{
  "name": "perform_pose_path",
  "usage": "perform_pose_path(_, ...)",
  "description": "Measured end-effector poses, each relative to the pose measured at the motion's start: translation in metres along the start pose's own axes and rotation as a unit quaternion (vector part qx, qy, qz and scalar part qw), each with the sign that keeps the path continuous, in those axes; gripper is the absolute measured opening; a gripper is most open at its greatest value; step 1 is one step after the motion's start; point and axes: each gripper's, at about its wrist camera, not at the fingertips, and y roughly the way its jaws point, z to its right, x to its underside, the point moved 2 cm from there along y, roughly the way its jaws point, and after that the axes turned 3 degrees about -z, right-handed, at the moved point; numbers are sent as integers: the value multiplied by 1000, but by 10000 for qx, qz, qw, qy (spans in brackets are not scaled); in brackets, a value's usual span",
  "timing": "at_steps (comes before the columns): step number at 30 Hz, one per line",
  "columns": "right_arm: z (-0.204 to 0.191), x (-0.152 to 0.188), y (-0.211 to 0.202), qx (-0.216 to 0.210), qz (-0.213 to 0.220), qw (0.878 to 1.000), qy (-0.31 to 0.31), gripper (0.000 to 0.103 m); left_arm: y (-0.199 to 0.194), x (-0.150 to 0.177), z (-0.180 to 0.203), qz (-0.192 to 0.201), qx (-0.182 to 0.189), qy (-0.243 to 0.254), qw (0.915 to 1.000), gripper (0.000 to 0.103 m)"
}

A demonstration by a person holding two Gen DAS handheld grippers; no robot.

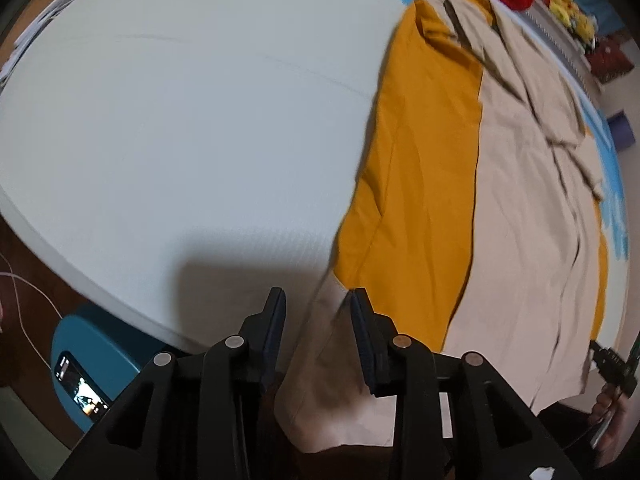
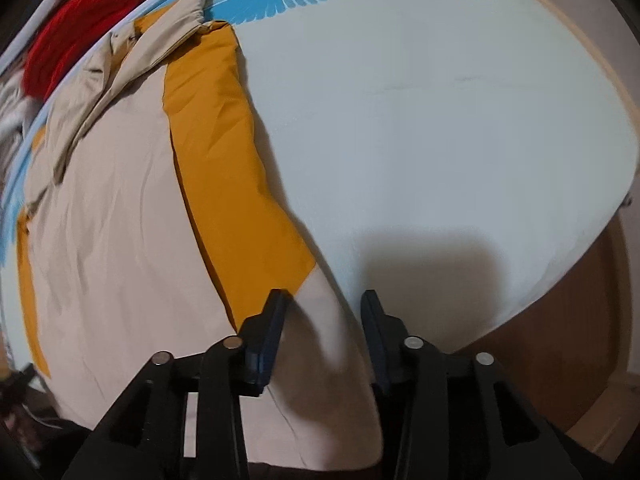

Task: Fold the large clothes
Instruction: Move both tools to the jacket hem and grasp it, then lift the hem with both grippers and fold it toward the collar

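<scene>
Beige coat (image 1: 528,208) with orange lining (image 1: 416,168) lies spread on the pale bedsheet (image 1: 180,120), running toward 12 o'clock, seemingly folded once lengthwise. Left gripper (image 1: 318,300) and right gripper (image 2: 324,300) stand apart, hem corners loose between the jaws. Cross folds remain.

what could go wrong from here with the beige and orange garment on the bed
1. Both tools stand open, the left tool and right tool each straddling a beige corner of the garment unpinched, so a lift might leave it behind.
2. That hem hangs over the bed edge and may slide off.
3. The bunched collar end could fold crooked.
</scene>
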Motion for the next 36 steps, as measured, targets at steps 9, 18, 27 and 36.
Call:
perform_pose_path(9, -35, 13, 11, 289, 65, 9962, -816, 12, 10, 13, 27, 81, -276, 418, 9987, 25)
perform_pose_path(18, -42, 25, 6, 466, 183, 9941, -961, 18, 11, 37, 37, 458, -706, 712, 9939, 28)
perform_pose_path(27, -56, 25, 3, 607, 339, 9901, -1218, 7, 4, 45, 43, 504, -907, 1089, 9886, 3)
perform_pose_path(36, -80, 22, -59, -58, 1107, 9869, -1172, 4, -65, 55, 74, 1249, -602, 1402, 9804, 1)
